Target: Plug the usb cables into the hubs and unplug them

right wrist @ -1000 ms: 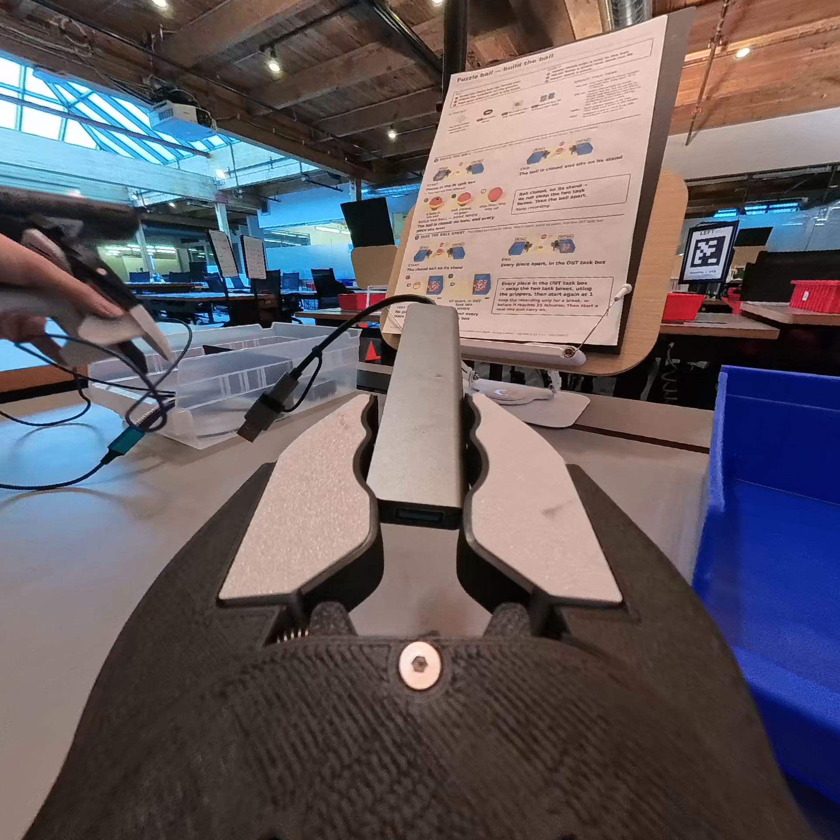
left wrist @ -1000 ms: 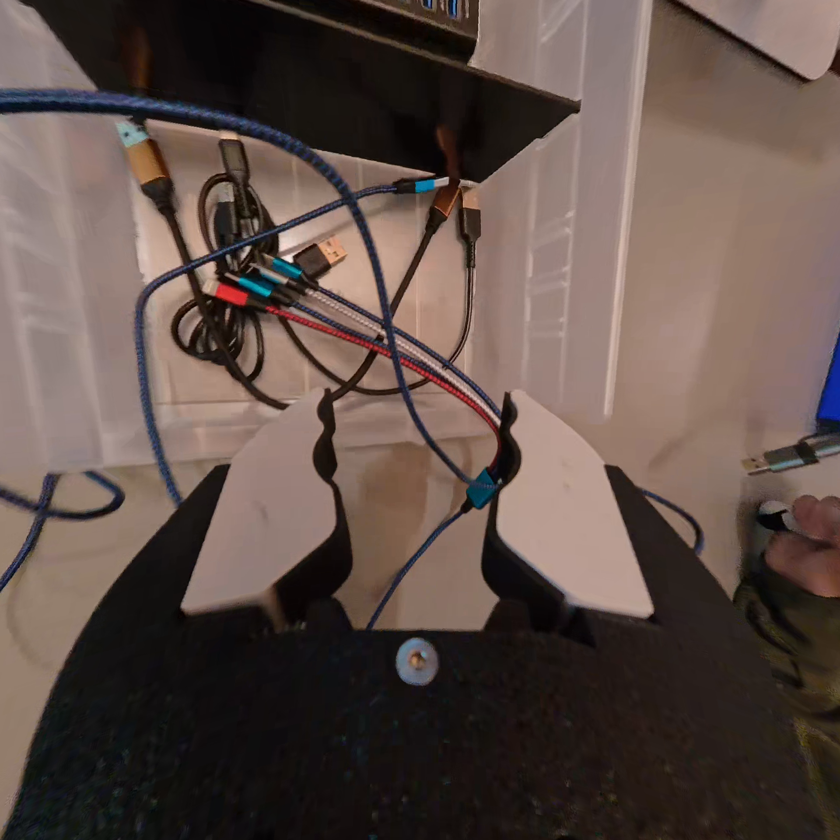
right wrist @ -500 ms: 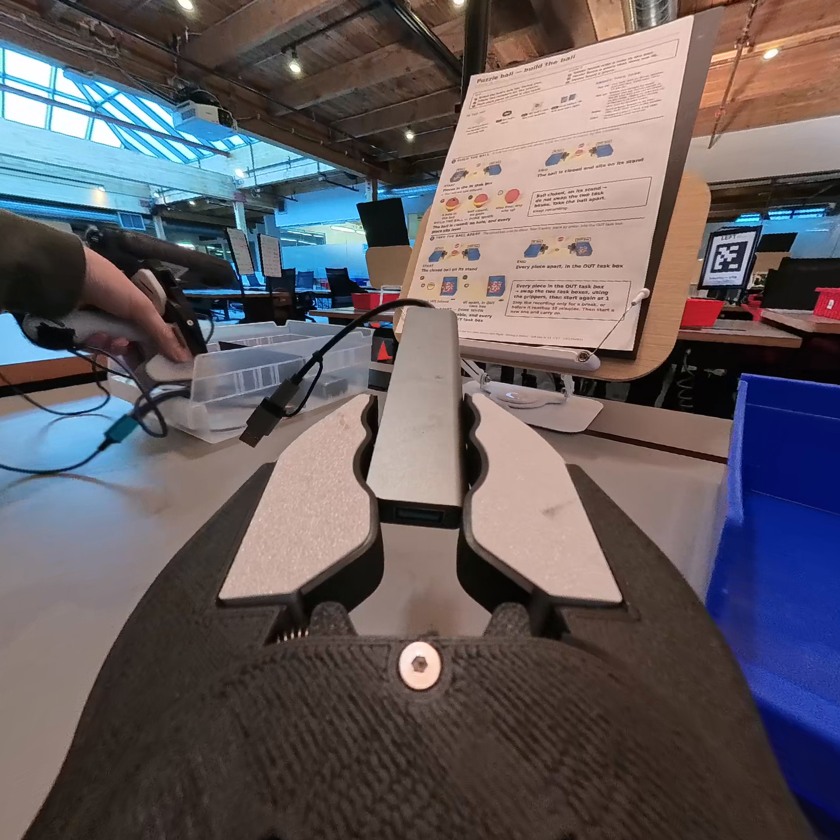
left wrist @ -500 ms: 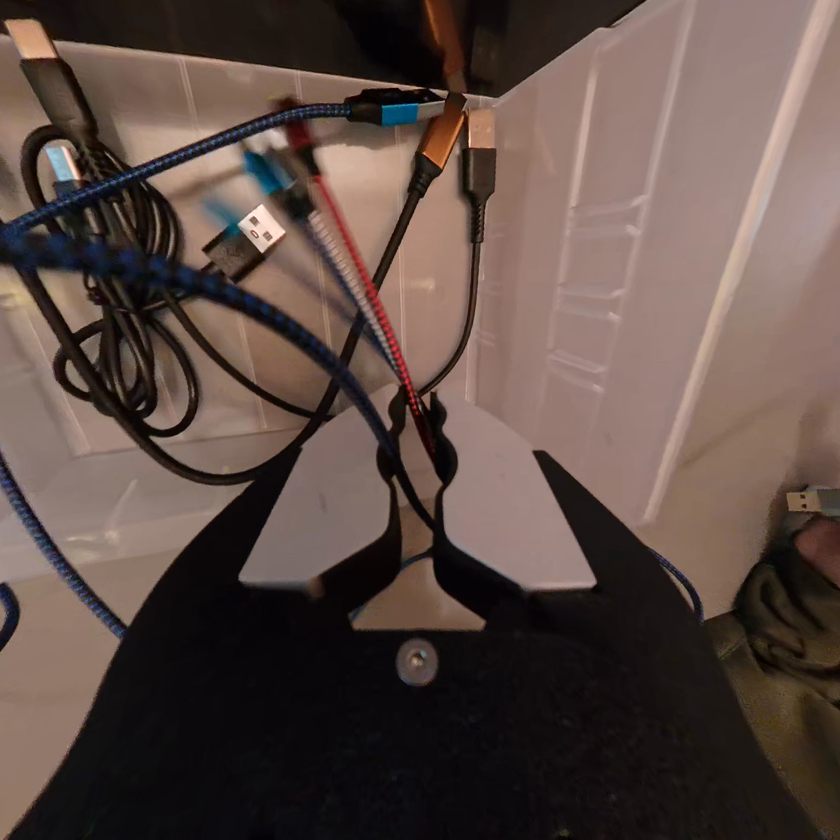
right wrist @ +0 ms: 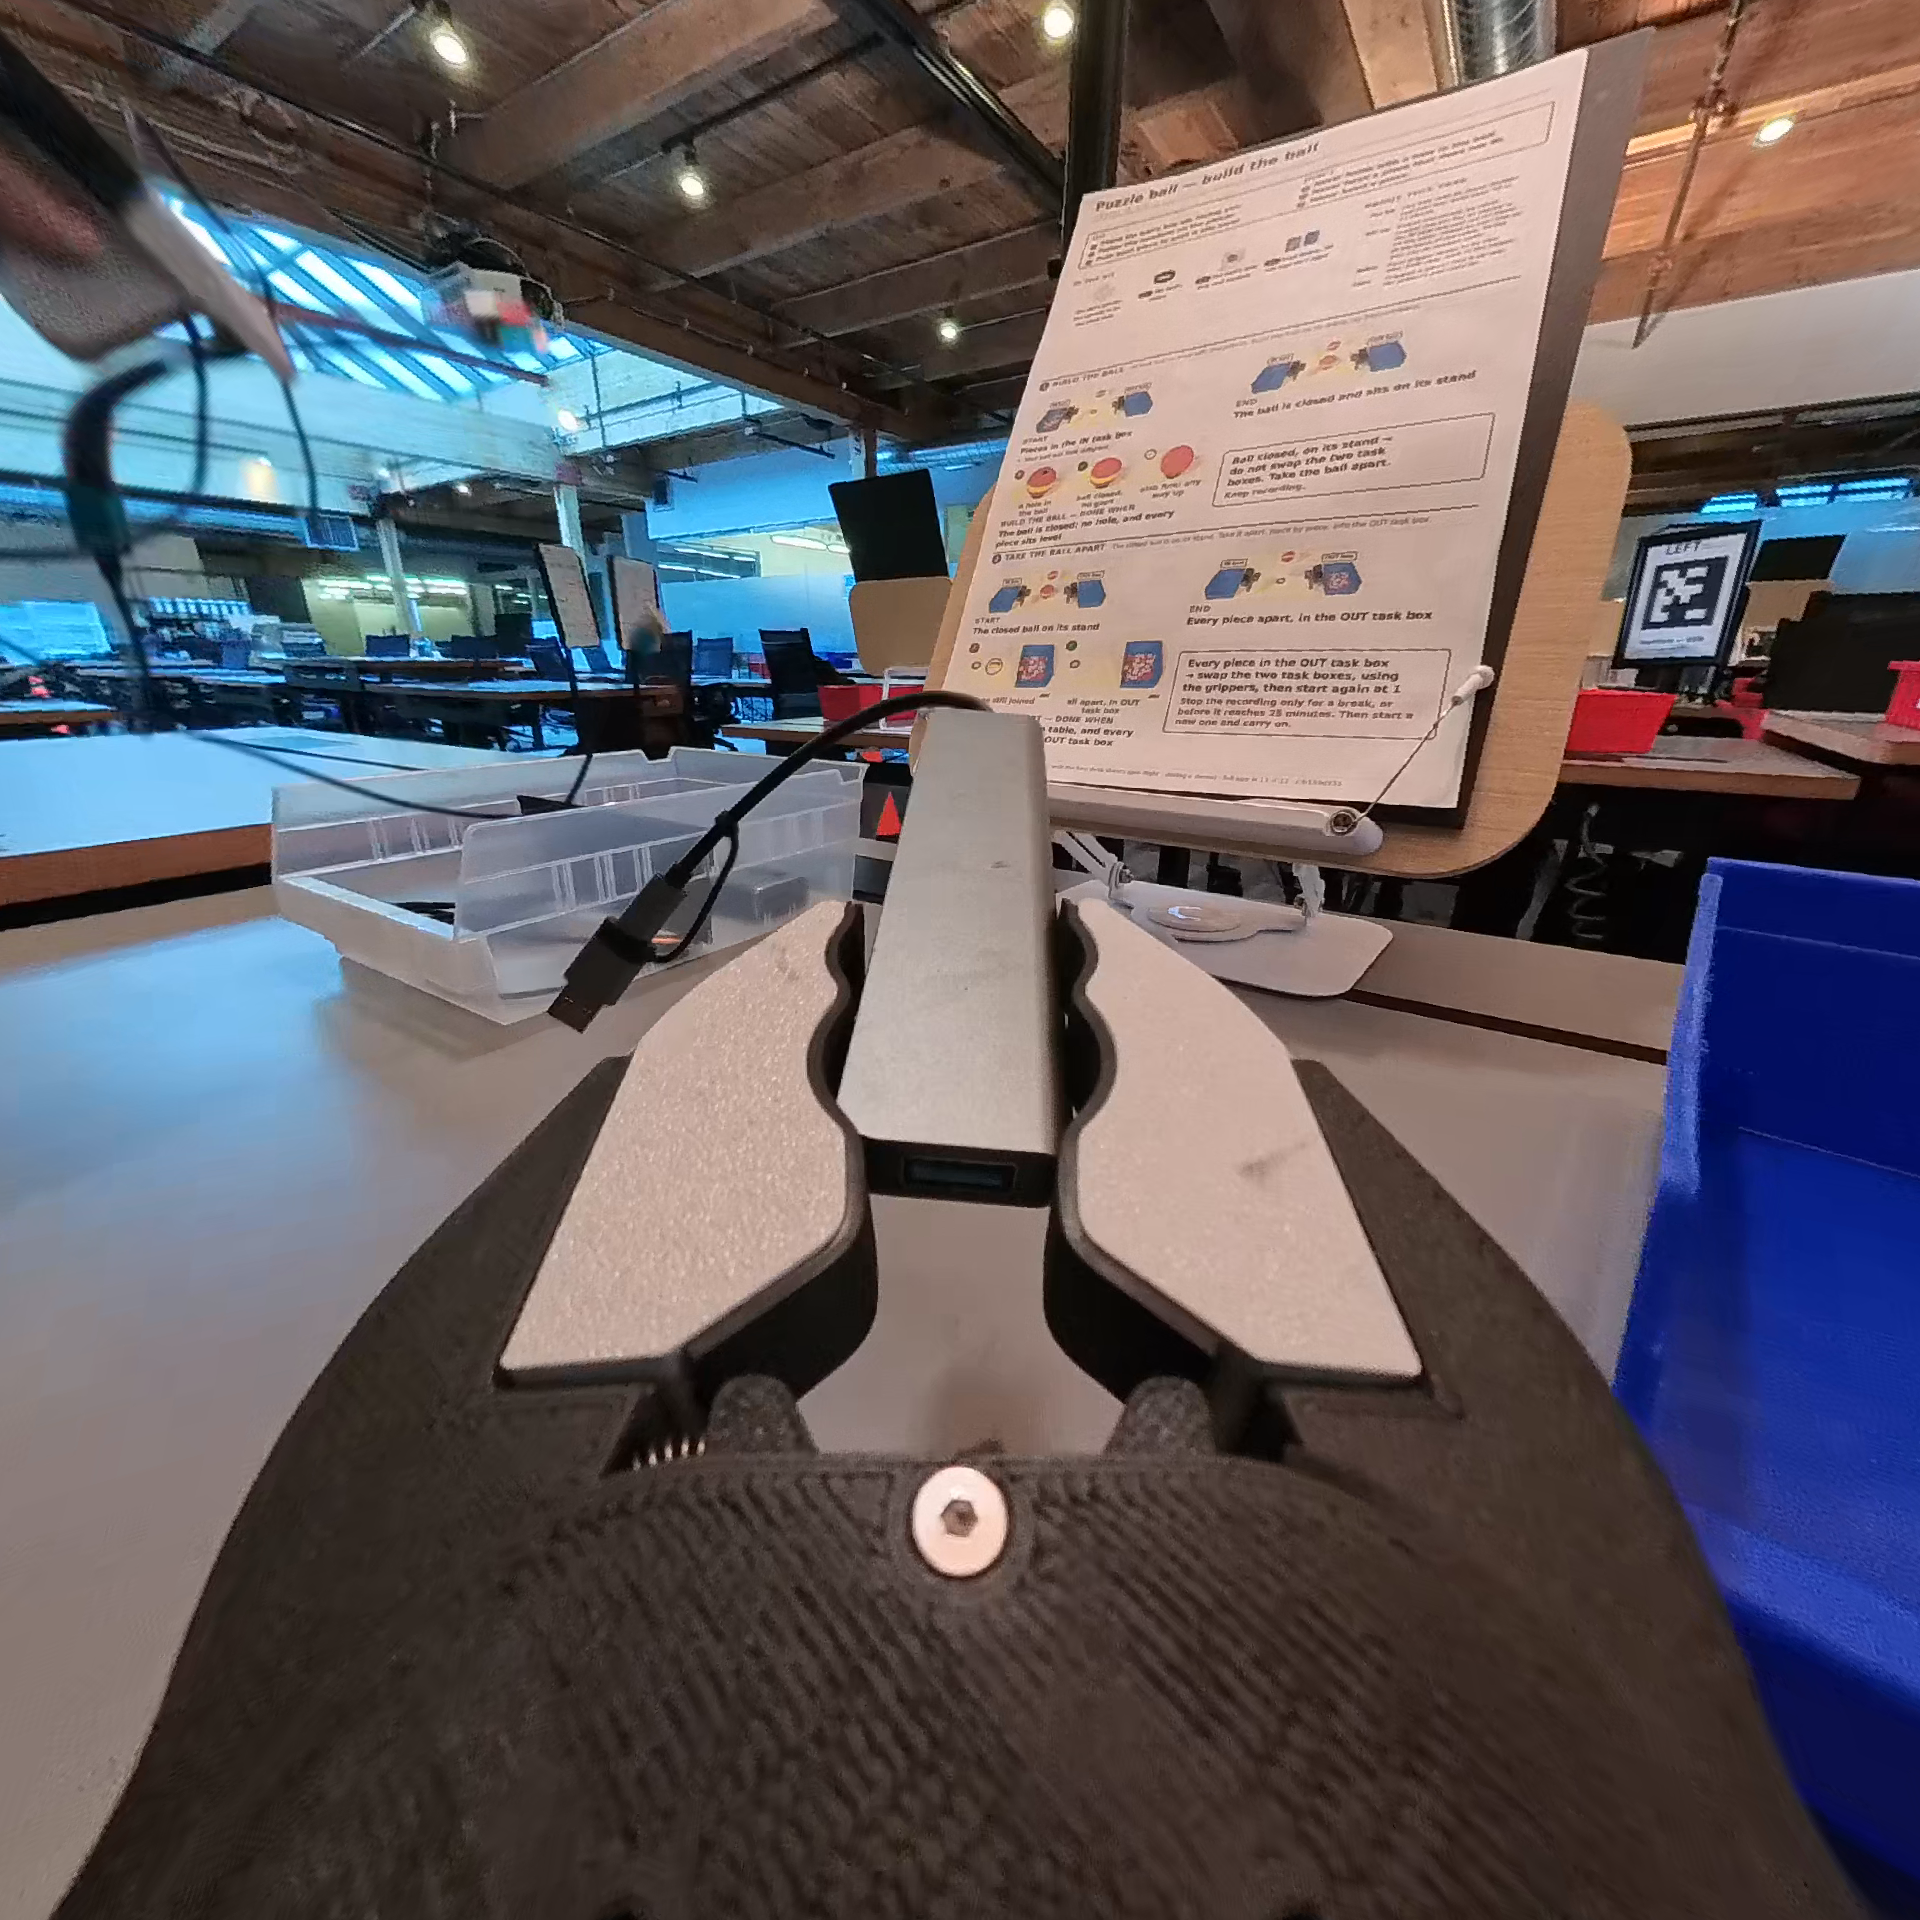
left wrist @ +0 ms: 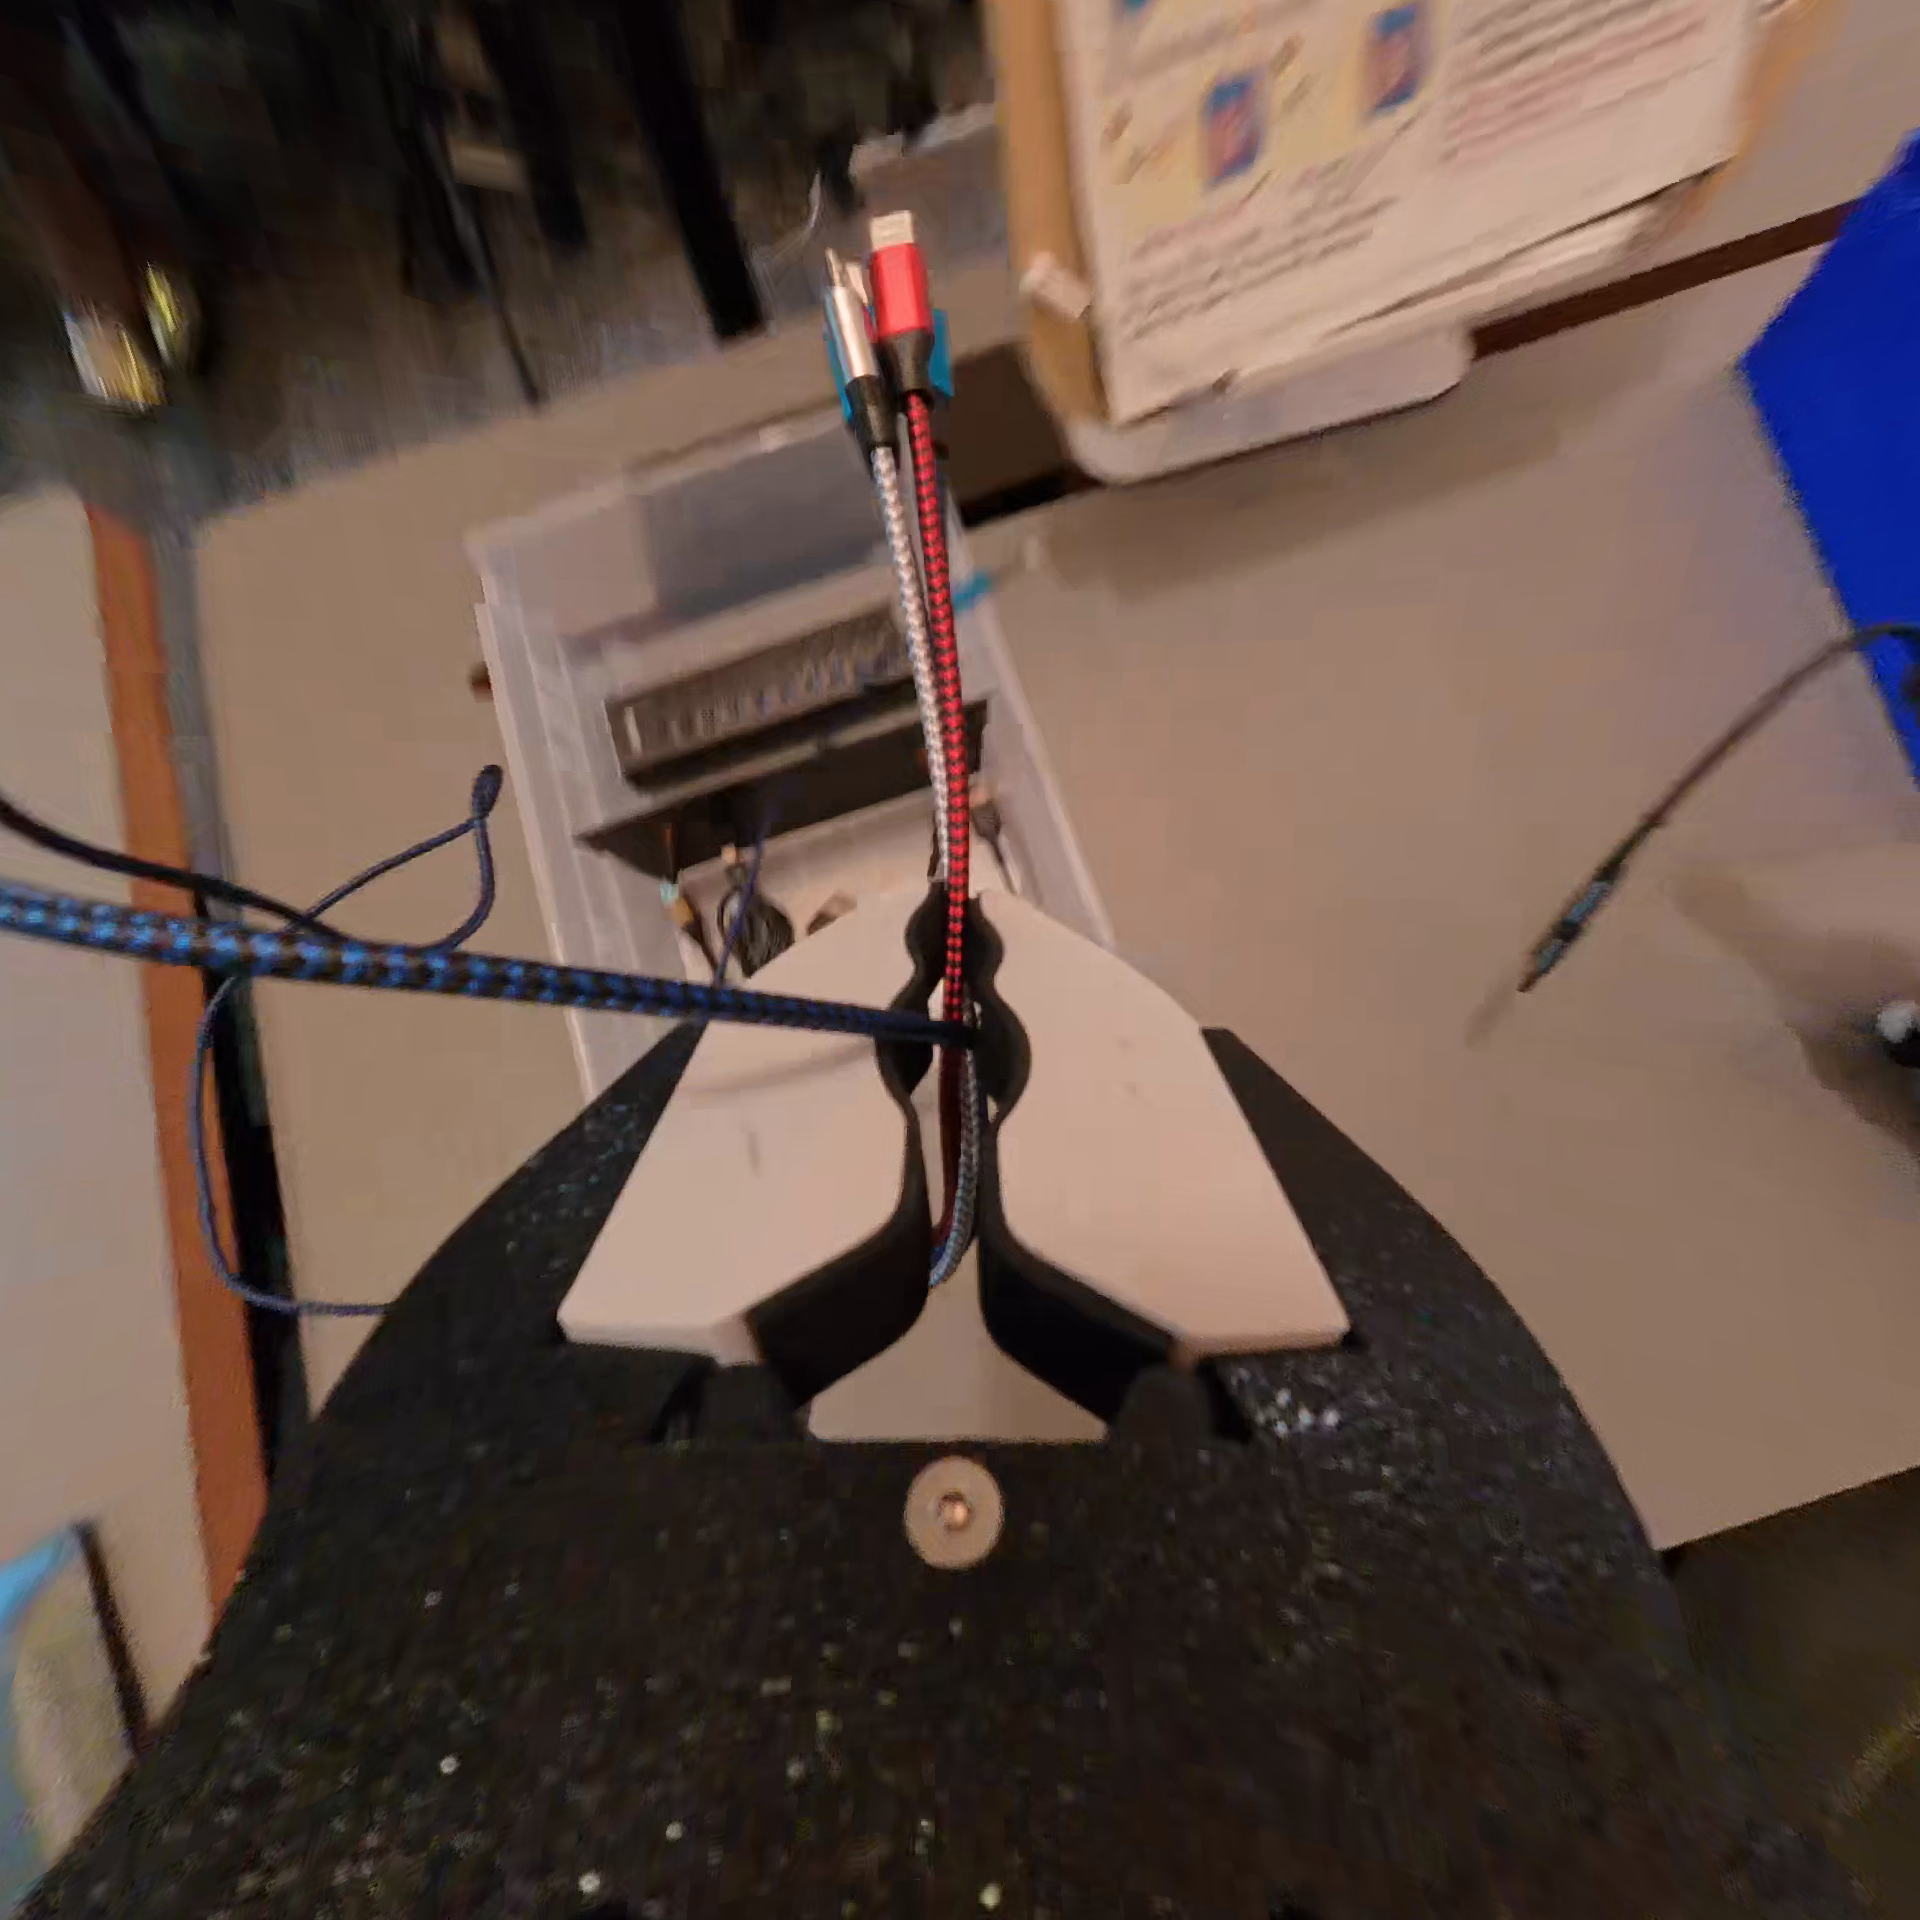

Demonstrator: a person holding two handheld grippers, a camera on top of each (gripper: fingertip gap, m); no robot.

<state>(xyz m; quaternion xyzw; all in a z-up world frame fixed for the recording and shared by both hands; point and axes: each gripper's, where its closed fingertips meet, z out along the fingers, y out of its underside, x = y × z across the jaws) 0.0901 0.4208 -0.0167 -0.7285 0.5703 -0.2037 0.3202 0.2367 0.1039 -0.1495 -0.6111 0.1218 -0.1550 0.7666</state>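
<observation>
Left wrist view: left gripper (left wrist: pixel 954 997) lifted clear of the clear plastic bin (left wrist: pixel 790 727), where half a second ago it reached among the loose cables. Jaws now nearly closed, pinching a multi-head braided cable bundle (left wrist: pixel 940 727), red connector (left wrist: pixel 896 286) and silver ones pointing up and forward; blue braided cable (left wrist: pixel 436 971) trailing off left from the same pinch. Picture blurred, so mid-swing, probably toward the hub.

Right wrist view: right gripper (right wrist: pixel 961 1049) unchanged over the last second, jaws clamped on the grey USB hub (right wrist: pixel 961 935), end port facing the camera, pigtail plug (right wrist: pixel 623 961) dangling left above the table (right wrist: pixel 208 1195). Left gripper only a blur at upper left. Next, judging by this: picking one connector and aligning it.
</observation>
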